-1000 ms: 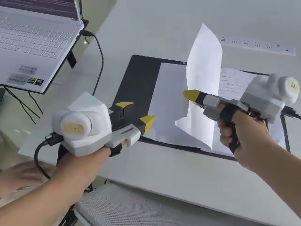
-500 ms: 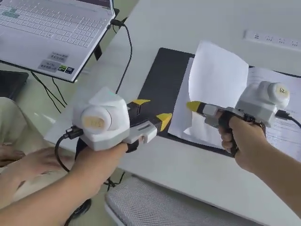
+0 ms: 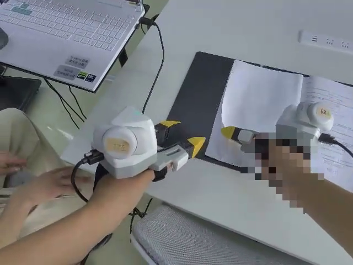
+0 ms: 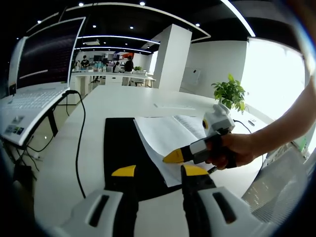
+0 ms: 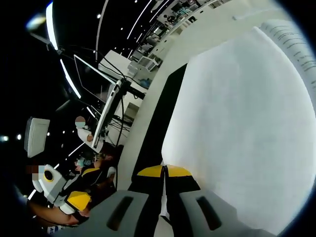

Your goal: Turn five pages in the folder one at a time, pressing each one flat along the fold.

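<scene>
Background plant behind page in folder

Nothing legible: stickers on the laptop palm rest too small, printed lines on the folder's right-hand page blurred, yellowish round label on the left gripper washed out, small mark atop the right gripper unreadable.
</scene>
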A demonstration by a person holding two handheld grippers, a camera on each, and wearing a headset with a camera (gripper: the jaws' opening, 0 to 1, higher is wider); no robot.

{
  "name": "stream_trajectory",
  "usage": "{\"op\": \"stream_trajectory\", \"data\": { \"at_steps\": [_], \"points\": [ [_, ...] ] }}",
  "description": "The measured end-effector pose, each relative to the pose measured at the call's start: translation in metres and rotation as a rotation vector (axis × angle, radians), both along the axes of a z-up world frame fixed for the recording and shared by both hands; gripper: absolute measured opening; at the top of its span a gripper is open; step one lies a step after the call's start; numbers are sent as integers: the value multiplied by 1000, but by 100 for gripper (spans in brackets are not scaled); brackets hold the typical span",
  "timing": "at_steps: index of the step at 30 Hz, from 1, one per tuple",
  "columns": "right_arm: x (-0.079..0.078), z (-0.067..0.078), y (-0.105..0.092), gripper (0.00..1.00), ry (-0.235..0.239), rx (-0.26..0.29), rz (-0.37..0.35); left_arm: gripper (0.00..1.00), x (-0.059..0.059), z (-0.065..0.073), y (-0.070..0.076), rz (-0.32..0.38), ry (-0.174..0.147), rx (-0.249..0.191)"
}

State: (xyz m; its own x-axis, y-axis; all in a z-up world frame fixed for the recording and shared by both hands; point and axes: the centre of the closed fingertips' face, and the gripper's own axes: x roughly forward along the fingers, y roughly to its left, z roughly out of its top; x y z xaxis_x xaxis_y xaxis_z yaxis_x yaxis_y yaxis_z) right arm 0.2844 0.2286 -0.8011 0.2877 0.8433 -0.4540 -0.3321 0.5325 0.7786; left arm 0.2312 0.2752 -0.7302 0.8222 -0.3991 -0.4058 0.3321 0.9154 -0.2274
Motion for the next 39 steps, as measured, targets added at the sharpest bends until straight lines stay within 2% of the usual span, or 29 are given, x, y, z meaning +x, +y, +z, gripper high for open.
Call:
{"op": "stream_trajectory", "data": {
  "at_steps": [11, 13, 15, 17, 19, 21, 23, 25, 27, 30, 33, 34, 38, 39],
  "points": [
    [-4, 1, 7, 6, 13, 48, -6, 33, 0, -14, -3, -19, 24, 13],
    [-5, 3, 9, 6, 15, 71, -11, 33, 0, -16, -4, -24, 30, 12],
    [-12, 6, 15, 5, 21, 98, 19, 33, 1, -18, -5, -31, 31, 17],
    [-16, 4, 18, 5, 29, 99, 24, 32, 2, -21, -7, -41, 39, 25],
    [-18, 4, 18, 4, 24, 106, 21, 28, 4, -24, -11, -57, 45, 15],
    [-17, 6, 16, 4, 29, 116, 9, 22, 5, -27, -18, -89, 41, 25],
    [-16, 10, 14, 3, 20, 133, 7, 20, 8, -30, -23, -108, 36, 37],
    [-12, 16, 10, 3, 5, 146, -5, 20, 13, -32, -31, -121, 35, 19],
    [-10, 21, 7, 3, -3, 160, -12, 17, 17, -38, -38, -136, 43, 22],
    [-4, 36, 0, 3, -38, 207, -20, 15, 22, -44, -53, -178, 32, 10],
    [4, 47, -12, 3, -80, 221, -28, 11, 27, -51, -68, -222, 15, 24],
    [6, 48, -16, 3, -83, 224, -28, 10, 28, -54, -71, -230, 18, 29],
    [16, 46, -33, 3, -116, 192, -23, 9, 31, -68, -78, -236, 43, 33],
    [19, 45, -40, 3, -133, 169, -18, 8, 30, -70, -80, -241, 49, 35]
  ]
}}
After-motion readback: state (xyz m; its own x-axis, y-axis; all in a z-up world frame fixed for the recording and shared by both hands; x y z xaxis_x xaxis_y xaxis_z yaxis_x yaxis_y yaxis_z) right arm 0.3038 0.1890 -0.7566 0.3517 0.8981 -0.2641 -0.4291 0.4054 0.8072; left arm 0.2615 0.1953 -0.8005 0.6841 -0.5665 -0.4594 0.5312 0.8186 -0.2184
